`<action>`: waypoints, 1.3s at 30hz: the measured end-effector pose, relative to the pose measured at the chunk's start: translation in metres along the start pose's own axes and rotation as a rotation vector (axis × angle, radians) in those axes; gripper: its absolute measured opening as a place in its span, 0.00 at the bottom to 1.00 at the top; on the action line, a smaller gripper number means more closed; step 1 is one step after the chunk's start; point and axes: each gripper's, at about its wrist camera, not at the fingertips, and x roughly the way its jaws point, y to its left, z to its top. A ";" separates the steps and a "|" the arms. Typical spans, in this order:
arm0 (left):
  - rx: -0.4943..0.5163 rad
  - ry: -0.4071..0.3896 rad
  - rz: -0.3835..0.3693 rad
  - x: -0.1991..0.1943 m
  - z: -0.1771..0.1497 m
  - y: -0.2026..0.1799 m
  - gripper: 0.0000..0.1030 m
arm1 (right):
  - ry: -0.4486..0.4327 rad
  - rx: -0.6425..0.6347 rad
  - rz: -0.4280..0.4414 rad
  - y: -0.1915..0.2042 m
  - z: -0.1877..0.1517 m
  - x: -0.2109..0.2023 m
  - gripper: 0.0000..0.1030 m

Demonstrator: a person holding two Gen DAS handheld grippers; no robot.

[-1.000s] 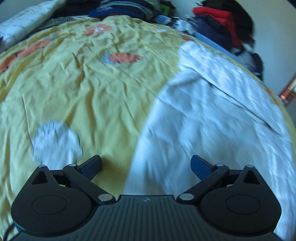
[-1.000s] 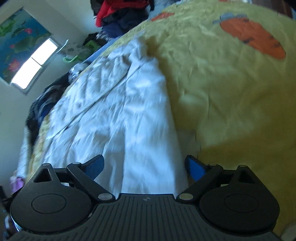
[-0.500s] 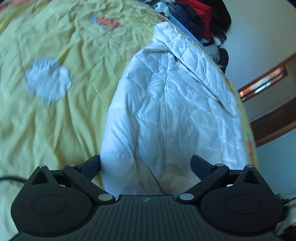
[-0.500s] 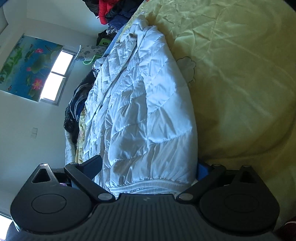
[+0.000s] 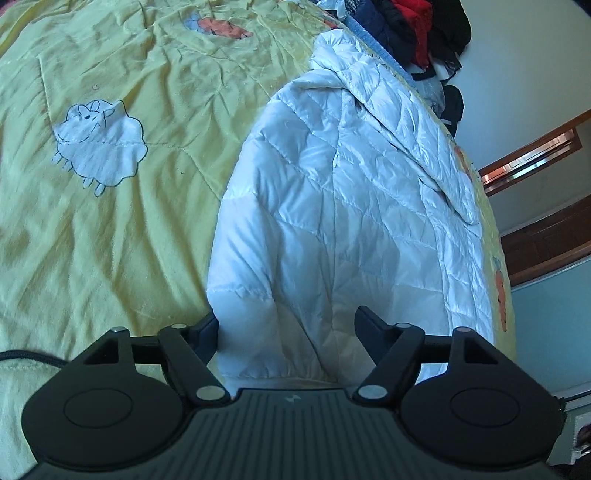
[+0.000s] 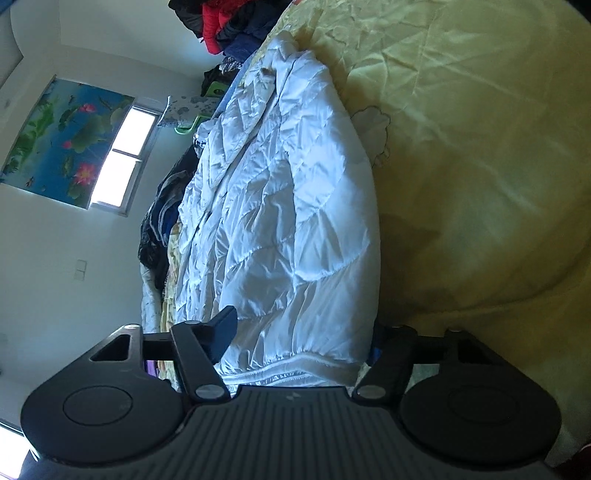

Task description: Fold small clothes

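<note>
A white quilted puffer jacket (image 5: 347, 206) lies lengthwise on a yellow bedspread (image 5: 110, 240). My left gripper (image 5: 288, 326) is open, its jaws set wide on either side of the jacket's near hem corner. In the right wrist view the same jacket (image 6: 288, 229) fills the middle. My right gripper (image 6: 301, 332) is open around the hem's other corner, one finger above the fabric and the other tucked under its edge. The hem's elastic band sits between the fingers in both views.
The bedspread carries a white sheep patch (image 5: 99, 144) and orange carrot patches (image 5: 221, 27). A pile of dark and red clothes (image 5: 417, 29) lies at the bed's far end. A window (image 6: 122, 162) and wall are at the bed's side.
Both grippers have come down to the jacket's near hem and now straddle it. The jaws have stayed open.
</note>
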 end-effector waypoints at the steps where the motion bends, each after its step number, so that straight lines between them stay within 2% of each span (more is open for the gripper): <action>1: -0.008 0.003 -0.011 0.000 0.001 0.001 0.73 | 0.003 0.014 0.008 -0.001 0.001 0.001 0.62; 3: -0.022 0.017 -0.034 0.002 0.003 0.002 0.68 | -0.001 0.045 0.035 -0.005 0.003 0.002 0.62; 4: -0.029 0.019 -0.039 0.003 0.003 0.003 0.62 | 0.001 0.057 0.044 -0.006 0.003 0.002 0.62; 5: -0.034 0.026 -0.039 0.005 0.003 0.003 0.51 | -0.001 0.062 0.049 -0.006 0.003 0.003 0.62; 7: -0.055 0.035 -0.056 0.008 0.003 0.006 0.49 | -0.001 0.061 0.047 -0.005 0.002 0.004 0.61; 9: -0.075 0.037 -0.073 0.008 0.003 0.010 0.49 | 0.001 0.066 0.041 -0.007 0.001 0.005 0.53; 11: -0.086 0.041 -0.079 0.007 0.004 0.011 0.48 | 0.018 0.087 0.037 -0.012 0.000 0.008 0.32; 12: -0.086 0.040 -0.068 0.007 0.005 0.011 0.28 | 0.020 0.097 0.034 -0.015 -0.001 0.010 0.26; 13: -0.073 0.042 -0.059 0.006 0.005 0.010 0.13 | 0.022 0.103 0.042 -0.017 -0.003 0.011 0.19; 14: -0.065 0.038 -0.054 0.004 0.006 0.008 0.08 | 0.016 0.100 0.064 -0.017 -0.005 0.012 0.17; 20: 0.009 -0.003 -0.059 -0.008 0.018 -0.011 0.06 | -0.052 0.096 0.174 -0.003 0.004 0.007 0.14; 23: 0.010 -0.031 -0.112 -0.019 0.038 -0.022 0.06 | -0.072 0.091 0.261 0.013 0.021 0.007 0.14; 25: 0.012 -0.072 -0.142 -0.025 0.059 -0.031 0.06 | -0.089 0.073 0.309 0.027 0.039 0.010 0.14; 28: 0.005 -0.137 -0.182 -0.027 0.105 -0.046 0.05 | -0.126 0.043 0.371 0.047 0.083 0.021 0.14; 32: 0.033 -0.222 -0.194 -0.010 0.184 -0.076 0.05 | -0.159 0.025 0.409 0.078 0.171 0.057 0.14; 35: 0.043 -0.270 -0.164 0.020 0.242 -0.099 0.05 | -0.166 0.005 0.388 0.102 0.235 0.098 0.14; 39: 0.029 -0.289 -0.093 0.078 0.307 -0.115 0.05 | -0.167 0.015 0.300 0.112 0.306 0.165 0.14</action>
